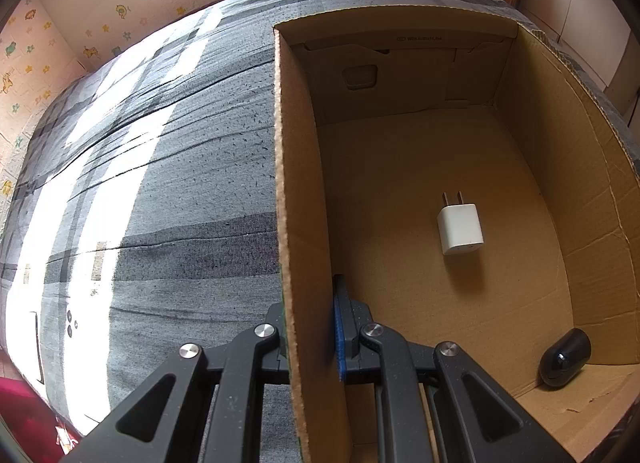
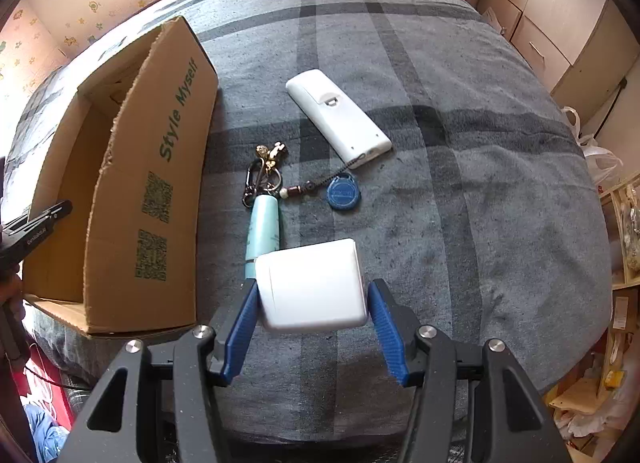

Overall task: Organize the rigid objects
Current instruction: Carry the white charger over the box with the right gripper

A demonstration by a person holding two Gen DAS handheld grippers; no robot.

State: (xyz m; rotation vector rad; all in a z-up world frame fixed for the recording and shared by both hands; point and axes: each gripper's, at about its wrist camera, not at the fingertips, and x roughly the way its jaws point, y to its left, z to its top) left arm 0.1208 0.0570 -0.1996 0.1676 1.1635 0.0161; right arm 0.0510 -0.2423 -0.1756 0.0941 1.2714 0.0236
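The left gripper [image 1: 310,337] is matte black plastic with angular linkage arms, triangular cut-outs and round silver screws at the joints; one finger shows a ribbed blue pad [image 1: 340,339]; the right gripper [image 2: 316,327] is built alike, both blue ribbed pads [image 2: 240,329] showing

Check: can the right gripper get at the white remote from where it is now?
Probably yes. The right gripper is open, with a white box between its fingers, seemingly ungripped. The white remote lies exposed on the bedspread farther ahead; only the box and the keychain lie nearer.
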